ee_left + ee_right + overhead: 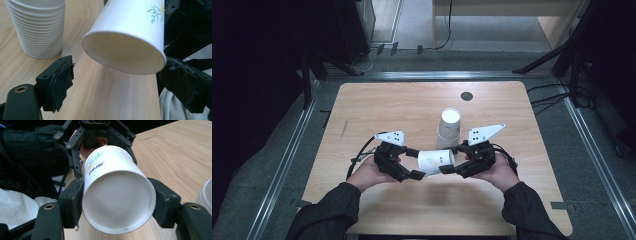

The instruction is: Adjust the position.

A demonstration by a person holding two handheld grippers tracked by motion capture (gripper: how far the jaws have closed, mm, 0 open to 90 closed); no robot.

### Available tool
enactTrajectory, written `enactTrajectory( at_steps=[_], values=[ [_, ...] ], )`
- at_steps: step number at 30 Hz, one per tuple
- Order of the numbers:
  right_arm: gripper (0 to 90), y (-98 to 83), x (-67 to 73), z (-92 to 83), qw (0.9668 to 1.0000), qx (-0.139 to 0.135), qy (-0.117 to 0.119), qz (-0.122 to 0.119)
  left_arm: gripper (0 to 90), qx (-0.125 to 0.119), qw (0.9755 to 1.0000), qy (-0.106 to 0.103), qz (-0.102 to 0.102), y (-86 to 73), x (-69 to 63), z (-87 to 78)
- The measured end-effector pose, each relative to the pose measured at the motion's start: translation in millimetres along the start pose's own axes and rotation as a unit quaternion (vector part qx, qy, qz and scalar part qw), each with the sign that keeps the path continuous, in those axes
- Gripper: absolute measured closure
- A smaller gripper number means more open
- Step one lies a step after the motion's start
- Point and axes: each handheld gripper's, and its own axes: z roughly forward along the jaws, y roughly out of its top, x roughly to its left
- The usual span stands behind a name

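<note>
One white paper cup (pixel 436 161) with a green sprig print lies sideways near the wooden table's (pixel 377 105) front edge, clamped at its base by the right gripper (pixel 451 167). The left gripper (pixel 418 164) gapes wide around its rim without touching; one upside-down stack of white cups (pixel 449 128) stands just behind

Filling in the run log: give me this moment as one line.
right gripper: shut on paper cup base | left gripper: open around cup mouth | cup: on its side above table | cup stack: upright behind

Light wood table (pixel 377 107) with rounded corners standing on grey floor (pixel 592 165); small dark round disc (pixel 467 96) sitting near far edge; metal rails (pixel 282 165) running along both sides; pale wooden furniture (pixel 507 10) standing behind; dark stands (pixel 557 55) flanking; cables (pixel 552 97) trailing right
</note>
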Motion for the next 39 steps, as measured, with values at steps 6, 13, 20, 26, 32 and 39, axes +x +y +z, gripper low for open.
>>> enactTrajectory(
  at_steps=[6,13,20,26,32,39],
  values=[
    [35.1,0.0,0.8,1.4,1.0000,0.000,0.006,0.000,12.1,0.007,0.9999,-0.005,0.006,-0.7,1.3,9.2],
    [35.1,-0.5,1.2,4.4,0.9999,0.004,0.014,0.001,12.9,-0.003,0.9998,-0.019,0.012,0.0,1.9,11.0],
    [35.1,0.0,1.6,8.9,0.9997,0.003,0.026,0.004,14.1,0.000,0.9994,-0.027,0.021,-0.4,-0.1,12.4],
    [35.2,-0.2,1.4,10.9,0.9996,0.006,0.029,0.004,20.1,0.004,0.9989,-0.036,0.029,-0.9,-0.3,11.9],
    [35.1,-0.7,0.6,11.6,0.9995,0.007,0.030,0.007,21.6,0.006,0.9989,-0.033,0.032,-0.8,-0.3,11.3],
    [34.9,-1.4,-0.1,12.6,0.9994,0.010,0.031,0.012,22.8,0.013,0.9990,-0.036,0.024,-0.5,0.4,10.9]
  ],
)
